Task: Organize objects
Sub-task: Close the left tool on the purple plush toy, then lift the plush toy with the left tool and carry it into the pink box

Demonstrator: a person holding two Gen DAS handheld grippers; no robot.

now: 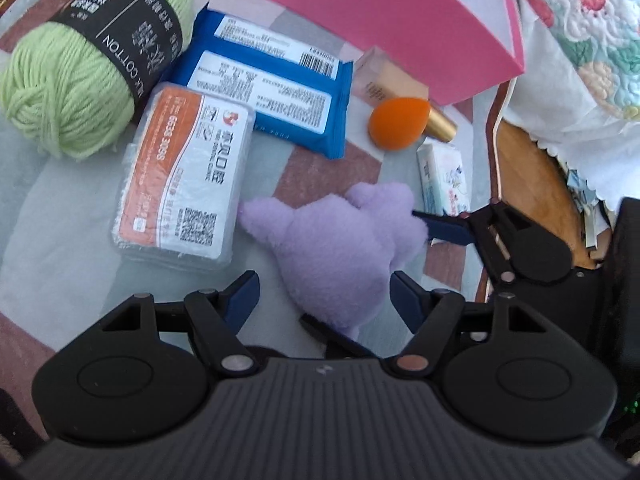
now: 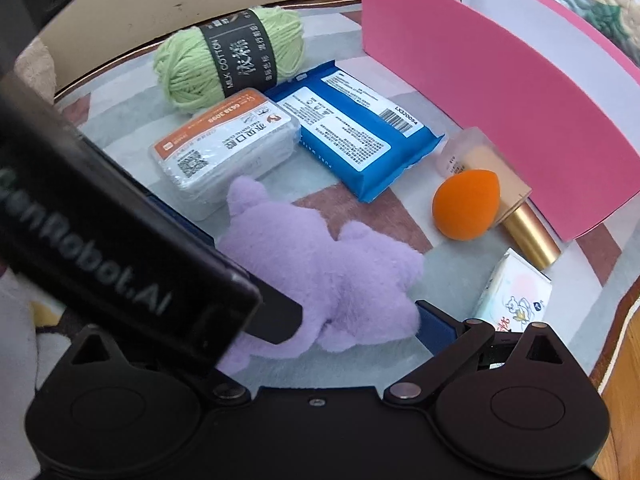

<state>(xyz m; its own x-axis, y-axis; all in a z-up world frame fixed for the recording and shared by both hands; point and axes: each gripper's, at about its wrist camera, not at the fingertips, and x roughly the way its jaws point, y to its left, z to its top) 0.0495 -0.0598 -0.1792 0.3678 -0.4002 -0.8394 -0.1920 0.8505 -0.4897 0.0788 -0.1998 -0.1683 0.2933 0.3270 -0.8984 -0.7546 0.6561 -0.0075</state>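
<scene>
A purple plush toy [image 1: 332,248] lies on the patterned tabletop, with both grippers around it. My left gripper [image 1: 324,288] stands open over its near end: the right pad touches the fur and the left pad is clear of it. My right gripper [image 2: 316,320] comes in from the side. Its right blue pad [image 2: 432,320] rests against the plush toy [image 2: 328,272]. Its left finger is hidden behind the left gripper's black body [image 2: 120,248]. The right gripper's jaws look spread wide. An open pink box [image 2: 500,100] stands behind.
Around the plush lie green yarn [image 1: 80,64], a blue wipes pack [image 1: 276,80], a clear labelled box [image 1: 184,176], an orange sponge [image 1: 398,122], a gold-capped bottle [image 2: 492,168] and a tissue pack [image 1: 442,180]. The table edge [image 1: 494,152] runs at the right.
</scene>
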